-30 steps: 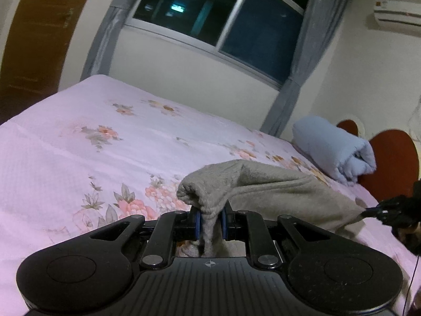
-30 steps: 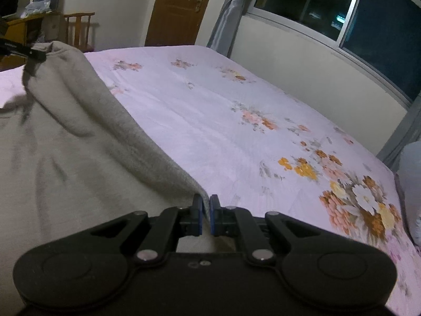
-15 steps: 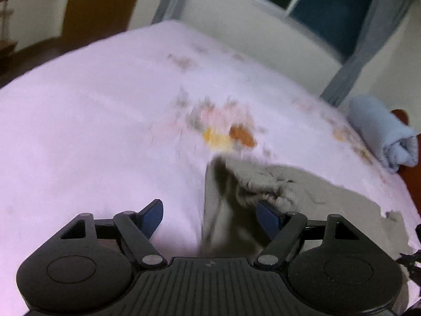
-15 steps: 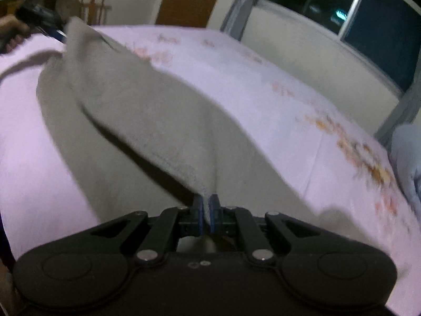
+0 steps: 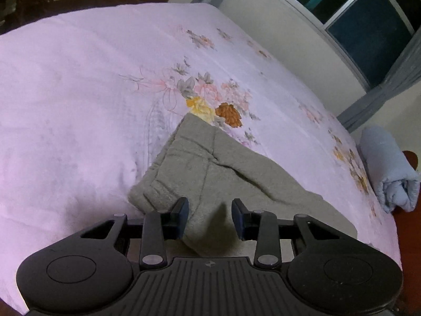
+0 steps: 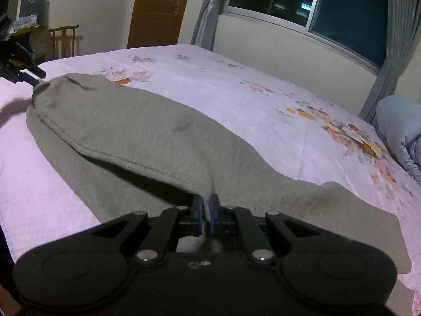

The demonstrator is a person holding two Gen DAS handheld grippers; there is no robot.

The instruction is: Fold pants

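Grey pants point(image 5: 218, 168) lie folded over on the pink floral bedspread point(image 5: 79, 92). My left gripper point(image 5: 210, 217) is open and empty, its fingers just above the near end of the pants. In the right wrist view the pants point(image 6: 147, 137) stretch away to the left, with the top layer doubled over the lower one. My right gripper point(image 6: 206, 214) is shut on the edge of the top layer near the bed surface. The left gripper also shows in the right wrist view point(image 6: 31, 75) at the far end of the pants.
A rolled light blue blanket point(image 5: 389, 168) lies at the head of the bed, also in the right wrist view point(image 6: 400, 131). A window with grey curtains point(image 6: 310, 2) runs along the far wall. A wooden door point(image 6: 160, 10) and a chair point(image 6: 64, 40) stand beyond the bed.
My left gripper let go of the pants and now hovers open over them. My right gripper carried its edge across and down, so the top layer now lies over the lower one.
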